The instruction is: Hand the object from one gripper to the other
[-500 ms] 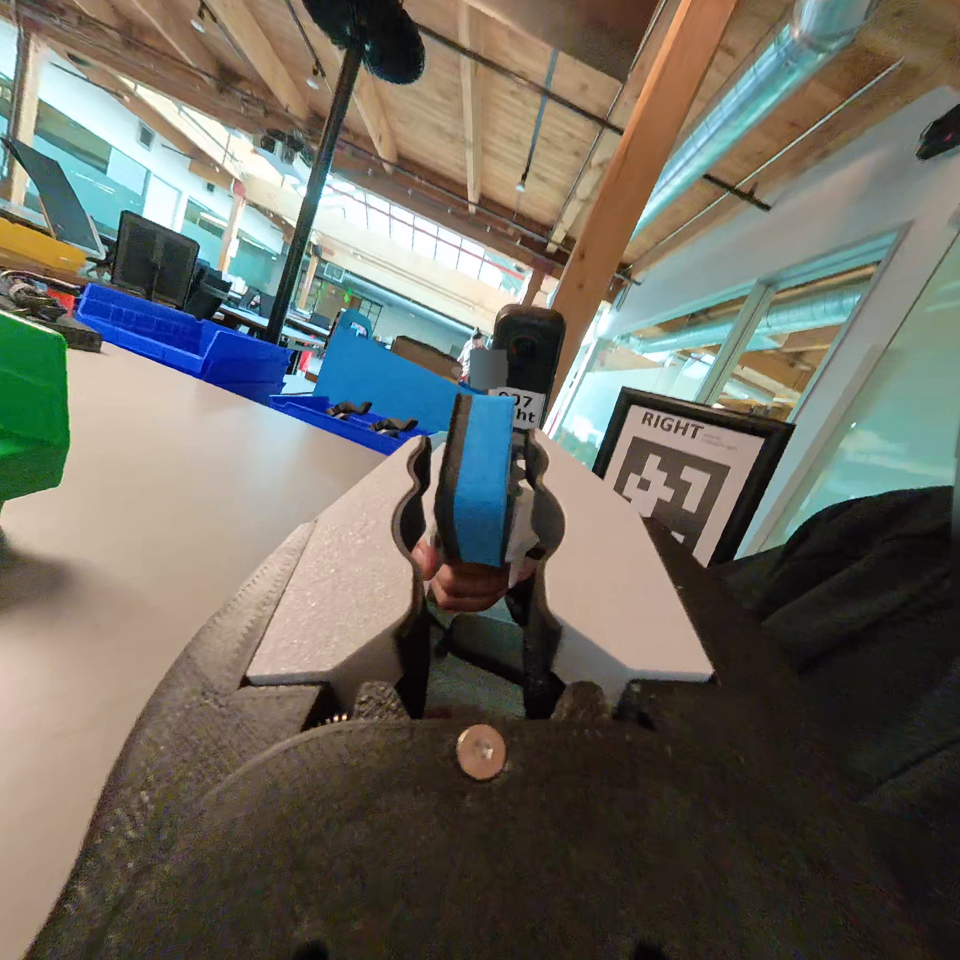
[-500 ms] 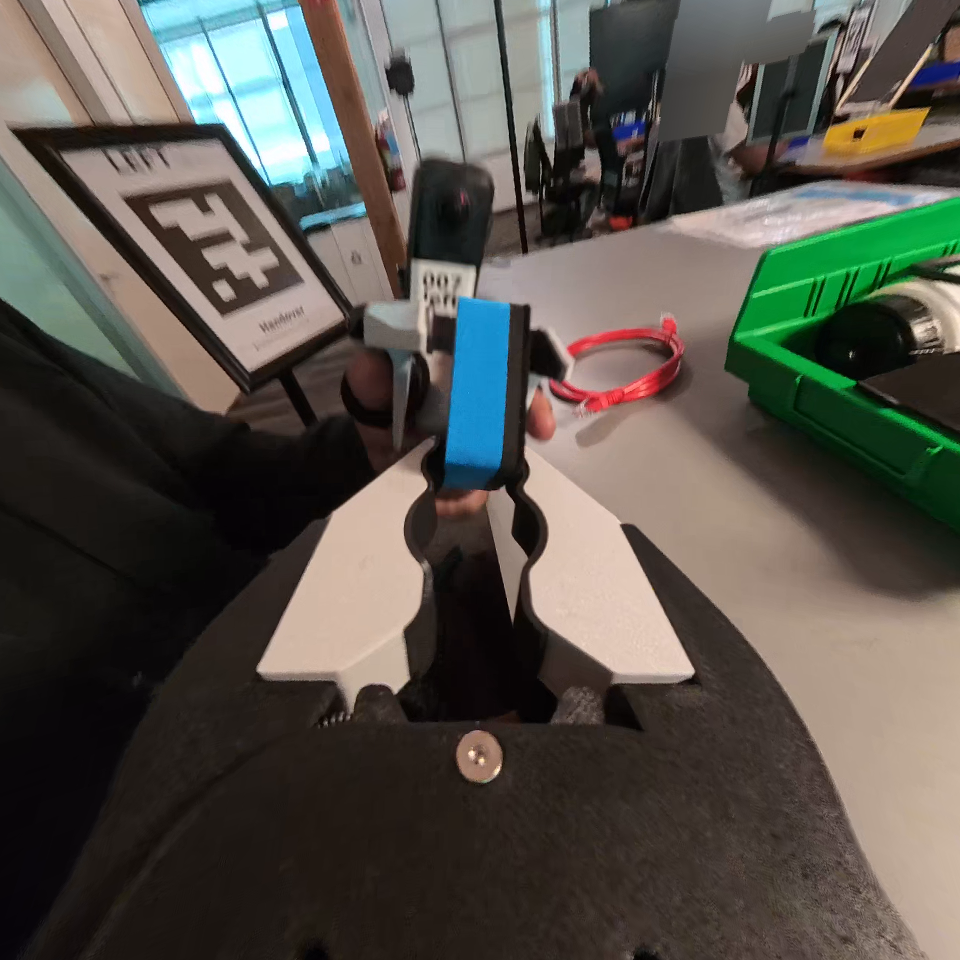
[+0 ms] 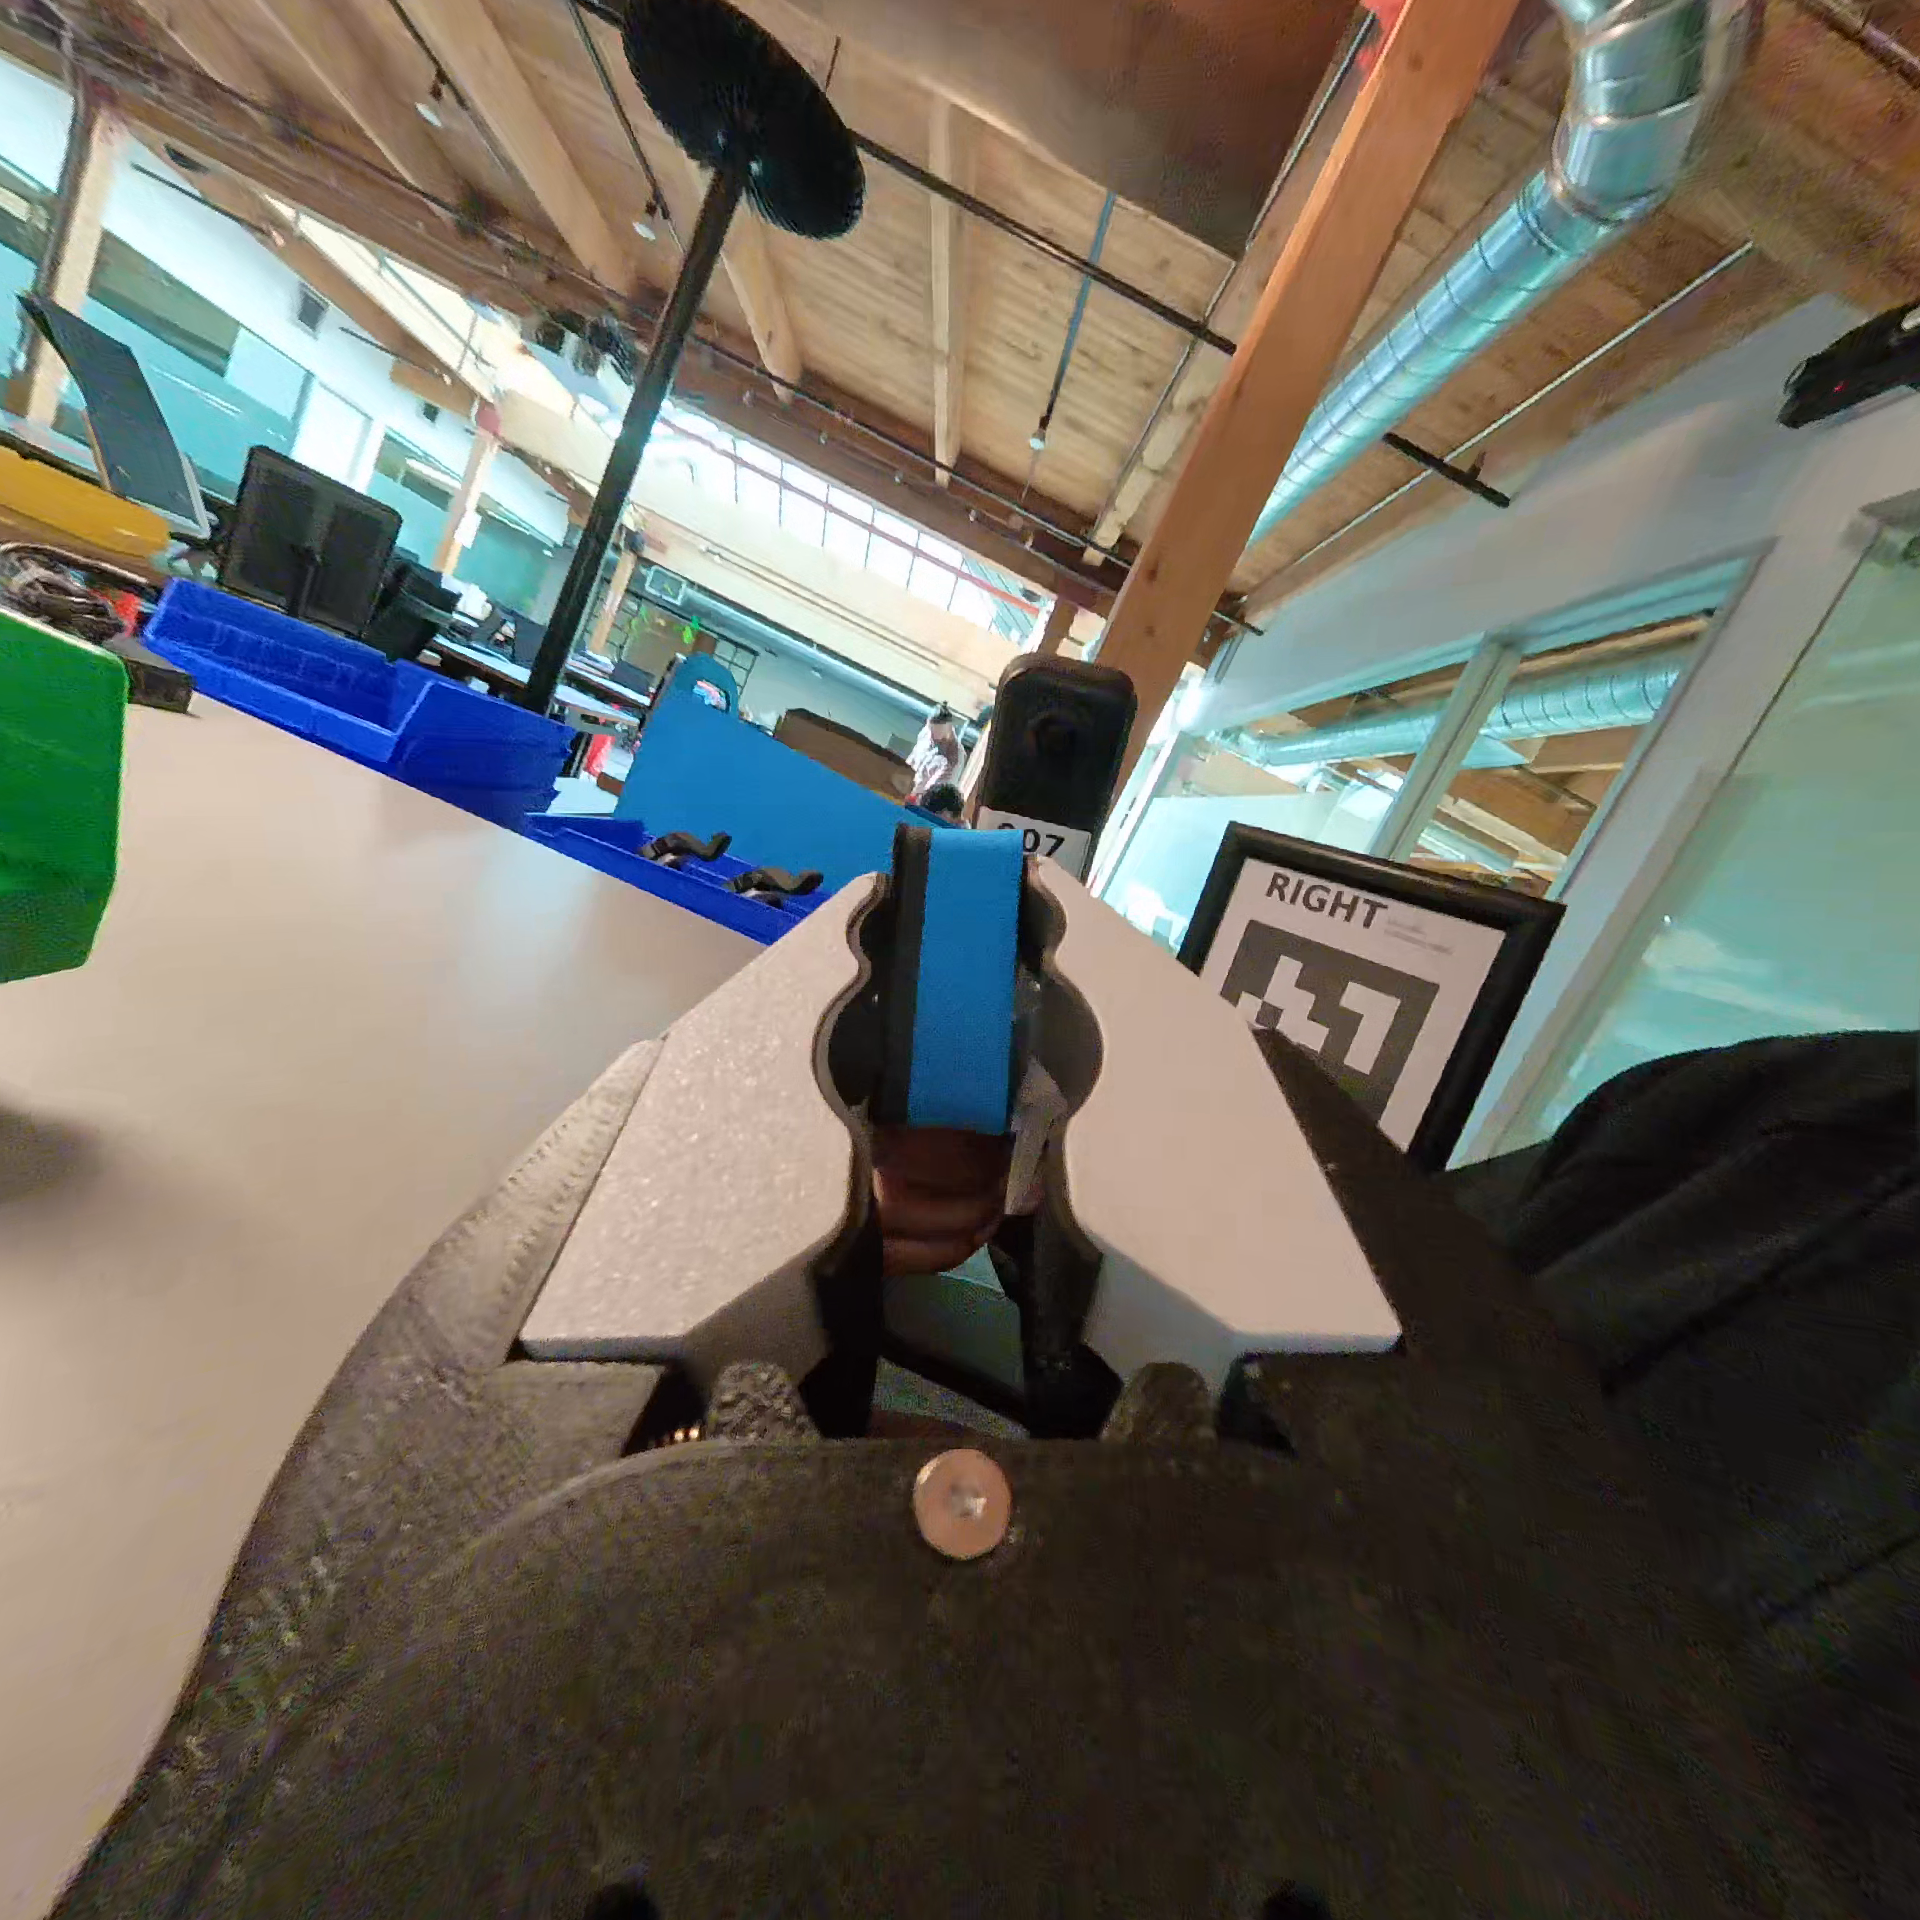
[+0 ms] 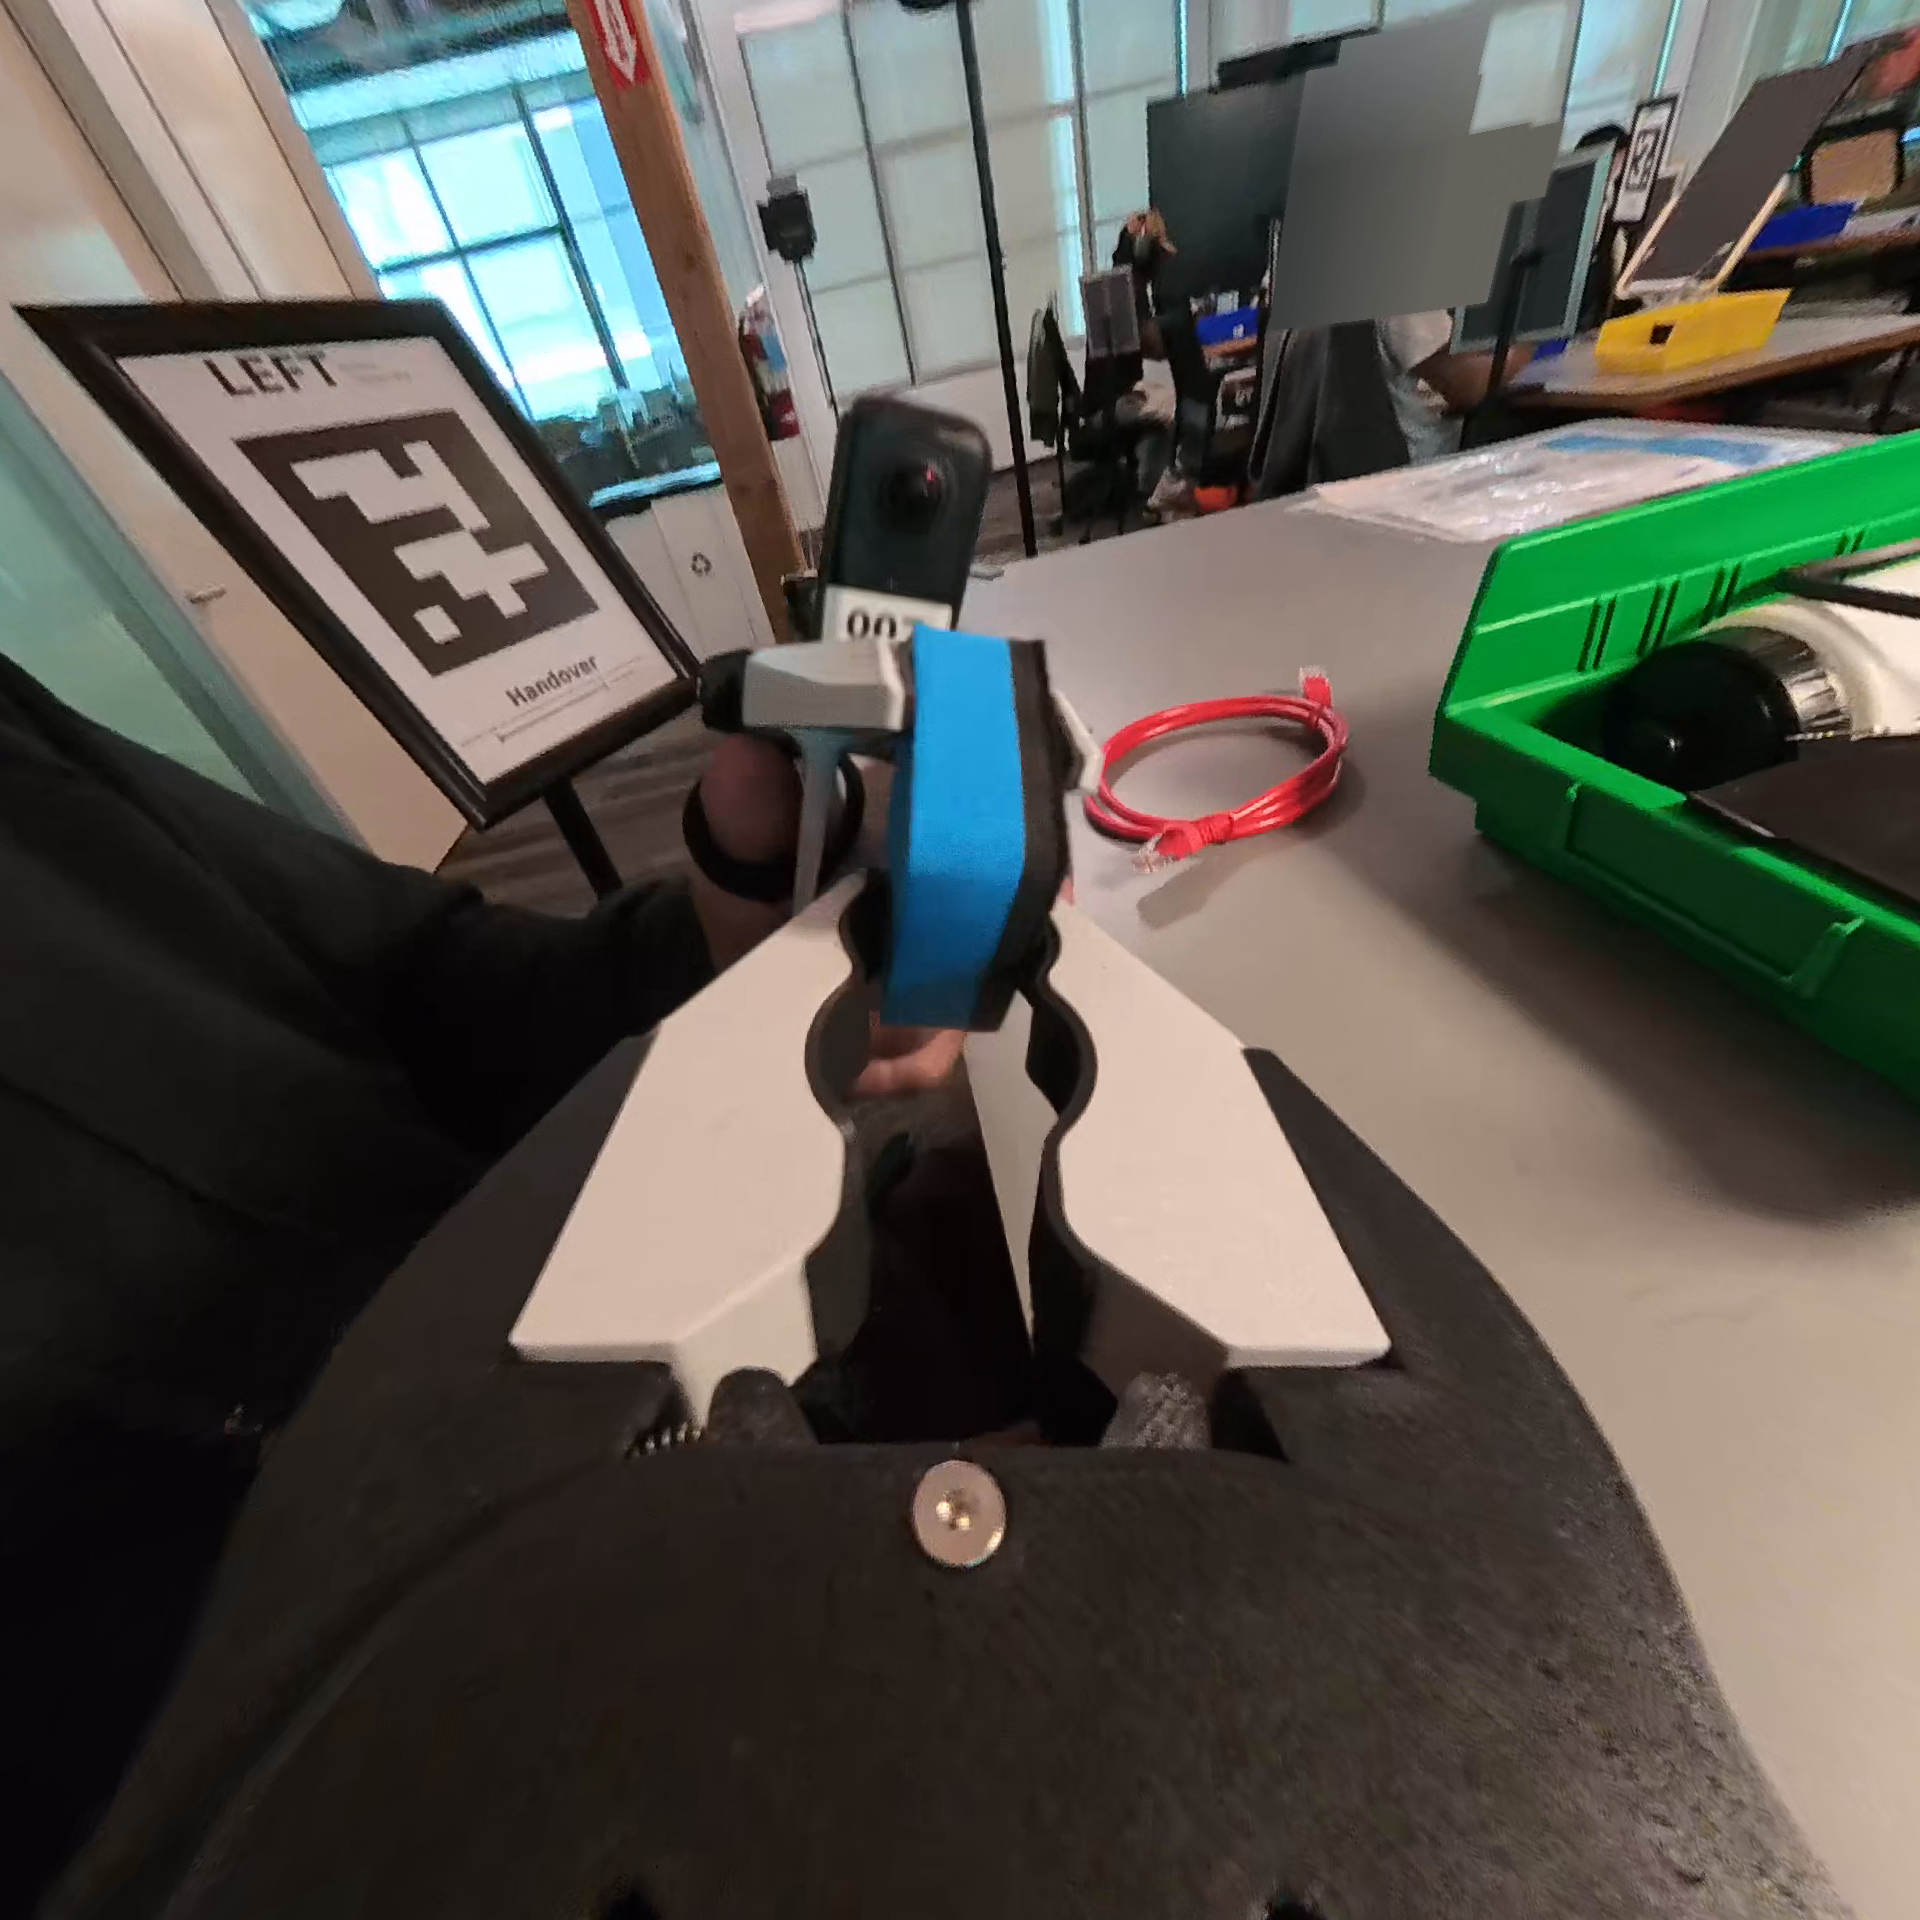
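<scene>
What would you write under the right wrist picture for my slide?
A blue and black pad sits between the right gripper fingertips while the left gripper grips its far end.

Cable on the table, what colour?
Red: the coiled cable lies on the grey table, clearest in the right wrist view.

Printed framed sign, camera sticker

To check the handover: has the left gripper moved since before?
Yes: the left gripper closed inward on the blue pad and tilted slightly up, as the framed sign now sits lower.
</scene>
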